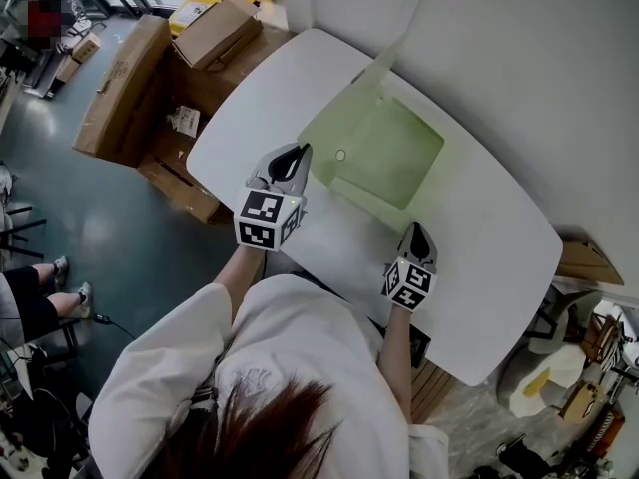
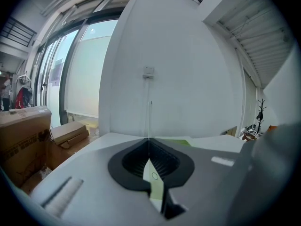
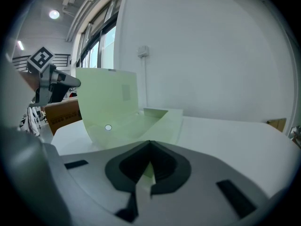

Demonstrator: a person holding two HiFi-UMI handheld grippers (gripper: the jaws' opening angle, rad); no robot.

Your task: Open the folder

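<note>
1. The left gripper [image 1: 297, 156] is clenched on the free edge of the folder's cover [image 3: 106, 98]. In its own view the sheet runs edge-on up between the closed jaws.
2. The right gripper [image 1: 417, 232] is also clenched, pinching the near edge of the lower leaf, a pale green strip caught between its pads.
3. The folder [image 1: 384, 153] lies on the white table [image 1: 499, 228], directly ahead of both grippers and between them and the wall. Its near long edge runs roughly from one gripper to the other.
4. The cover stands curled up off the lower leaf. From the right gripper it rises ahead and to the left, with a small round snap [image 3: 108, 127] low on it.
5. The fold seems to lie on the far side from the left gripper. On that reading the cover should swing up and away from that gripper while the right one pins the bottom leaf flat. The left gripper is the one placed to do this.
6. The folder's inside shows bare green, and no sheets are visible in it.
7. Cardboard boxes [image 1: 215, 33] sit on the floor beyond the left gripper. Their contents cannot be made out.
</note>
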